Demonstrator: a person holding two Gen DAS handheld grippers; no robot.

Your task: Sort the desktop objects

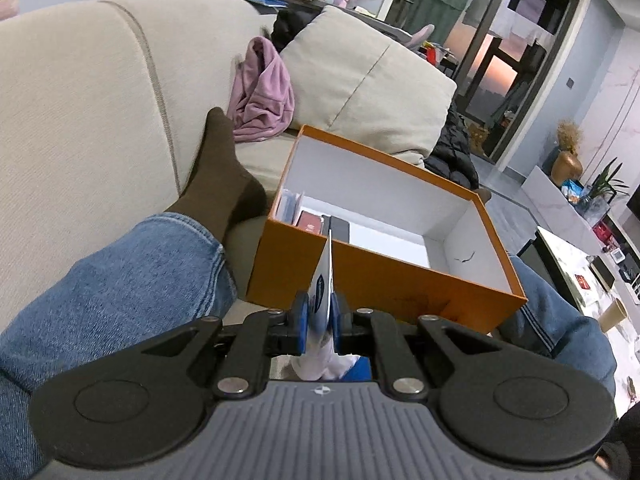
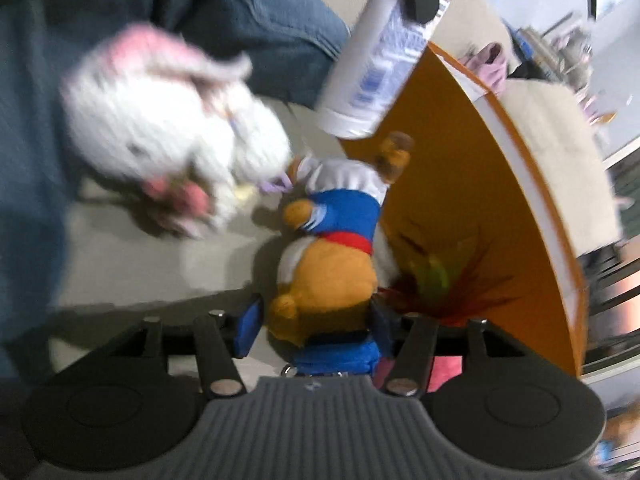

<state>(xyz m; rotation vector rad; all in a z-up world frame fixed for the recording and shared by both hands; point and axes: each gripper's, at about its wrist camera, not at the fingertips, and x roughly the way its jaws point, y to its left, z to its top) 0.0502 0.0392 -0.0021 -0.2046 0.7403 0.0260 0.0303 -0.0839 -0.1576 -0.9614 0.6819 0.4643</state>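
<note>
Between the pads of the left gripper (image 1: 323, 314), a thin white-and-blue packet (image 1: 325, 280) is pinched narrow, just short of the open orange cardboard box (image 1: 372, 276), where a few flat items already lie. The right gripper (image 2: 316, 316) stands part open around an orange plush toy in blue (image 2: 330, 256); whether its pads press I cannot tell. A white-and-pink plush (image 2: 172, 140) lies unsorted beyond, on the sofa seat.

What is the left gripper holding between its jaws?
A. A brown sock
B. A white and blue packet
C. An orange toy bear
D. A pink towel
B: in the left wrist view the left gripper is closed on a thin white and blue packet, held edge-on in front of the orange box; the right wrist view shows it as a flat white pack with blue print.
</note>
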